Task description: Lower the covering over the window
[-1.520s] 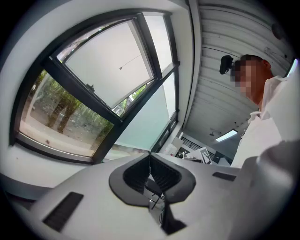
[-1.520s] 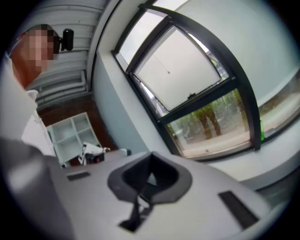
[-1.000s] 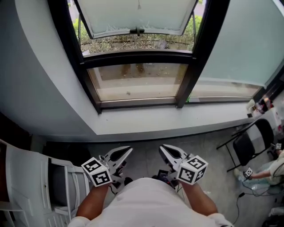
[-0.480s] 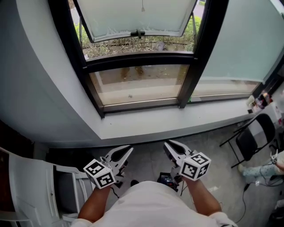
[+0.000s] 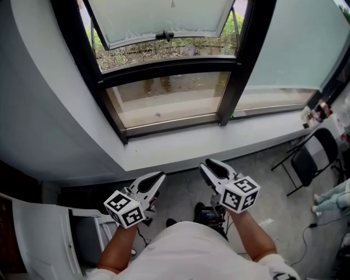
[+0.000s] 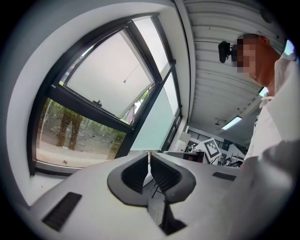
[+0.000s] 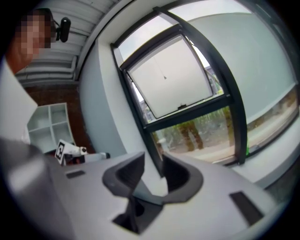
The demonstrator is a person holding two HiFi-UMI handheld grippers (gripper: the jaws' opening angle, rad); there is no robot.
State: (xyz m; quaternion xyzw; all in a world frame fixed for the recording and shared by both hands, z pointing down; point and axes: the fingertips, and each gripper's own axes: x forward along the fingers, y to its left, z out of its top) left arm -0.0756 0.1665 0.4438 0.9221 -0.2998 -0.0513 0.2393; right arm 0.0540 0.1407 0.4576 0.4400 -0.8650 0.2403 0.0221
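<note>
A black-framed window (image 5: 169, 65) fills the wall ahead, its upper sash (image 5: 164, 19) tilted outward. A thin pull cord (image 5: 173, 4) hangs in front of that sash, and shows too in the left gripper view (image 6: 124, 81) and the right gripper view (image 7: 164, 77). No blind or covering is in view. Both grippers are held low, short of the white sill (image 5: 219, 145) and touching nothing. My left gripper (image 5: 158, 176) is shut, its pads together (image 6: 149, 153). My right gripper (image 5: 206, 164) is open; its jaws have just been opening, with nothing between them (image 7: 152, 157).
A black folding chair (image 5: 314, 158) stands at the right below the sill. White shelving (image 5: 38, 235) is at the lower left. A dark device with cables (image 5: 210, 213) lies on the floor by my feet. A seated person's legs (image 5: 333, 199) show at the right edge.
Both grippers have edged forward toward the sill. The window now sits higher in the head view.
</note>
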